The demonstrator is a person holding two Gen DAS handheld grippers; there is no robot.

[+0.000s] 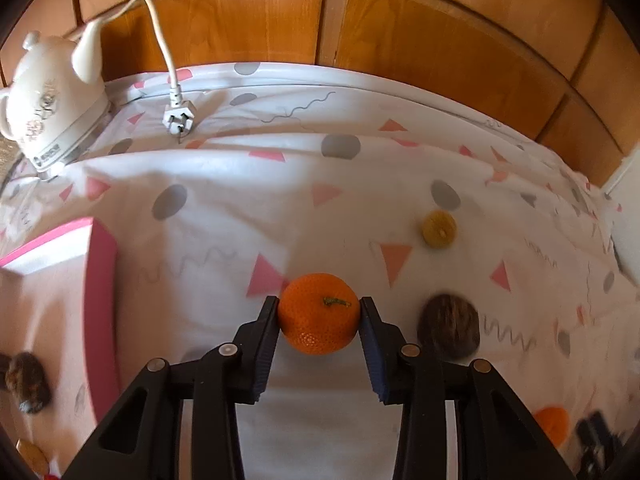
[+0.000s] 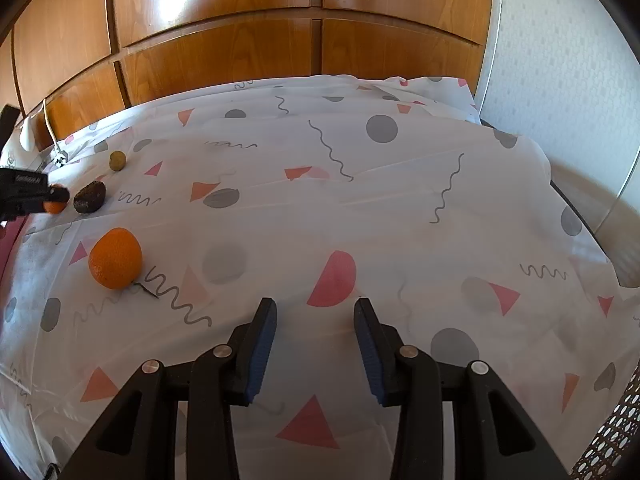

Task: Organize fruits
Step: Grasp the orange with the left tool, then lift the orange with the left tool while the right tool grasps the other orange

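Note:
My left gripper (image 1: 319, 306) is shut on a small orange tangerine (image 1: 319, 314) and holds it above the patterned cloth. A dark brown fruit (image 1: 448, 330) lies just right of it, a small yellow-green fruit (image 1: 439, 229) farther back, and another orange (image 1: 554, 424) at the lower right. A pink-rimmed box (image 1: 102, 300) stands at the left with a brown fruit (image 1: 26, 380) inside. My right gripper (image 2: 316, 308) is open and empty over the cloth. In its view the larger orange (image 2: 115, 258) lies to the left, with the brown fruit (image 2: 90, 197), the yellow-green fruit (image 2: 117, 160) and the left gripper (image 2: 52, 198) beyond it.
A white electric kettle (image 1: 52, 100) with its cord and plug (image 1: 179, 118) stands at the back left. Wooden cabinet panels (image 1: 400, 40) run behind the table. The cloth-covered table edge (image 2: 580, 216) drops off at the right, next to a wall.

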